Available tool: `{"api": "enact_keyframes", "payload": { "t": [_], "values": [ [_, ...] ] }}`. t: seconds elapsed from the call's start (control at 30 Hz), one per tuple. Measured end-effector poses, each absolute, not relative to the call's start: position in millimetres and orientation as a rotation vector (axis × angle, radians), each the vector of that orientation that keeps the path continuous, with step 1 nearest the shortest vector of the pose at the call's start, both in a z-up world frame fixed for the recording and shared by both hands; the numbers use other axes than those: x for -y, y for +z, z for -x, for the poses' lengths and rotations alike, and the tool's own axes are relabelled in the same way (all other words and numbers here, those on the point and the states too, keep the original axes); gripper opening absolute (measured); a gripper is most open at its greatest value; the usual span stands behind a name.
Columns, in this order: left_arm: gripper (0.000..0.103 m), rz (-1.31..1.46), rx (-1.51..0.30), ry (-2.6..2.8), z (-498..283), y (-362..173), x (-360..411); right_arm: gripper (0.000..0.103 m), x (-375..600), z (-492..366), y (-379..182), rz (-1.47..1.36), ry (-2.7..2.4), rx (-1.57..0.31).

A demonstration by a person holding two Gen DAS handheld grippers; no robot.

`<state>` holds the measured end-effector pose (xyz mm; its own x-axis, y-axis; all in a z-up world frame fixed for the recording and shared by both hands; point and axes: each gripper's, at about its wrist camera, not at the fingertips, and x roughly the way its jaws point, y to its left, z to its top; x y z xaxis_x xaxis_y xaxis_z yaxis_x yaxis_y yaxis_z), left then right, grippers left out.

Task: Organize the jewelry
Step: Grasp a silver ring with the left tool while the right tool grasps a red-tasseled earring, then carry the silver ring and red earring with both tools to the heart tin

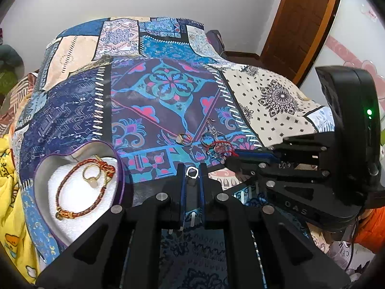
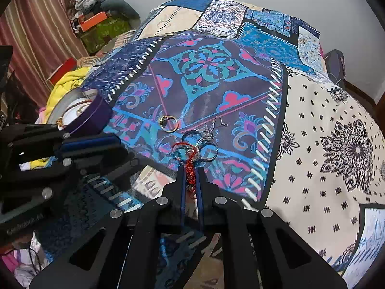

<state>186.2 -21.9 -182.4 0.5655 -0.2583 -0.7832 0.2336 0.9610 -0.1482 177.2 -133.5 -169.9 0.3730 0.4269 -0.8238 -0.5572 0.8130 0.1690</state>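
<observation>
A purple heart-shaped box point(image 1: 121, 175) with a white lining sits on the patterned cloth at the left; it holds a braided red-gold bracelet point(image 1: 69, 187) and a gold ring point(image 1: 90, 174). My left gripper point(image 1: 192, 171) is shut on a small silver ring point(image 1: 192, 172), just right of the box. My right gripper point(image 2: 191, 168) is shut on a red string point(image 2: 190, 171) tied to a tangle of silver rings and earrings point(image 2: 204, 142) on the cloth. A loose gold ring point(image 2: 169, 124) lies beyond; it also shows in the left wrist view point(image 1: 184, 139). The box shows at the left of the right wrist view point(image 2: 93, 115).
The patchwork cloth point(image 1: 168, 84) covers a rounded table. A yellow garment point(image 1: 9, 192) lies left of the box. A brown door point(image 1: 300, 24) stands at the back right. Boxes and clutter point(image 2: 101, 26) sit by a striped curtain.
</observation>
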Motion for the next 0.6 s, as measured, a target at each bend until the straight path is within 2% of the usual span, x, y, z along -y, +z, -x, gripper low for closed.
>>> {"api": "enact_keyframes", "payload": {
  "t": [0.6],
  "values": [
    [0.008, 0.044, -0.818, -0.247, -153.5, -134.5, 2.0, 0.007, 134.2, -156.2, -102.0, 0.107, 0.619, -0.837]
  ]
}}
